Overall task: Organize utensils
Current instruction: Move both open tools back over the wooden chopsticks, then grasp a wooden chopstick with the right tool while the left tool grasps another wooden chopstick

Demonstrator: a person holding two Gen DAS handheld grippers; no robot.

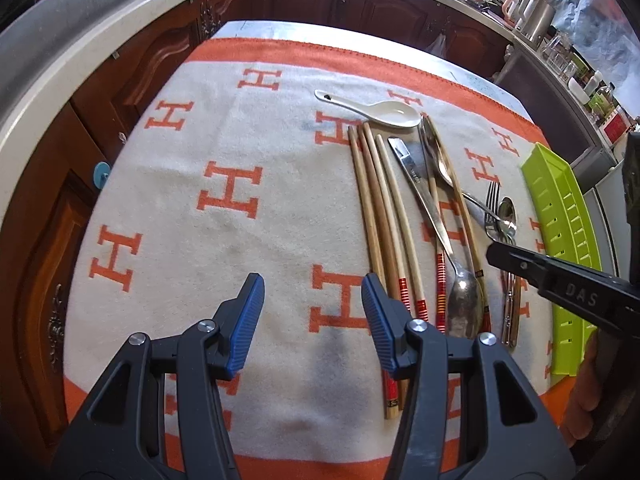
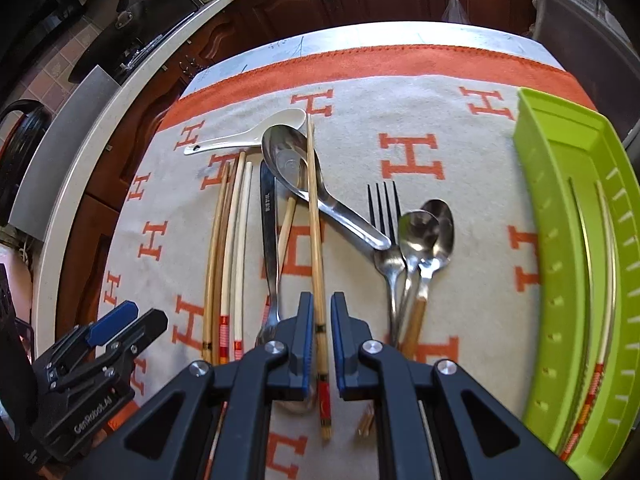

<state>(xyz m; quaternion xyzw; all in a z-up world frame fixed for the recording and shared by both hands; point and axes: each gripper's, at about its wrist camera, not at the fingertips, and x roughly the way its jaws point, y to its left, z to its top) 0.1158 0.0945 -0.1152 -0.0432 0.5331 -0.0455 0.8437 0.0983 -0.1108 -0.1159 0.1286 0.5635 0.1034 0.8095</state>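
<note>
1. Two views split the scene: only the right wrist view looks down into the green tray [image 2: 560,240], while the left wrist view shows just its slotted outer wall [image 1: 560,216].
2. Inside the tray, along its length, lie pale chopsticks [image 2: 606,248] with red-banded ends; their number cannot be told.
3. Only the right wrist view shows the right gripper [image 2: 320,320] straddling one chopstick [image 2: 316,216], its blue pads close on either side. Whether they actually pinch it cannot be told.
4. That chopstick crosses over the bowl of a large metal spoon [image 2: 288,156], whose handle runs diagonally to the fork [image 2: 386,240].
5. Beside the fork, two small spoons [image 2: 428,232] overlap, one with a wooden handle.
6. The left wrist view shows the left gripper [image 1: 312,300] hanging over bare blanket with its pads spread wide and nothing between them. In the right wrist view it appears small at the lower left.
7. Both views show a white ceramic spoon [image 1: 368,108] lying crosswise at the far end of the utensils.
8. A group of wooden chopsticks [image 1: 380,216] lies side by side just right of the left gripper, with a long metal spoon [image 1: 436,232] beside them.
9. All loose utensils rest on an orange-and-cream blanket [image 1: 200,140] patterned with H letters.
10. The tray sits at the blanket's right edge, apart from the loose pile.
</note>
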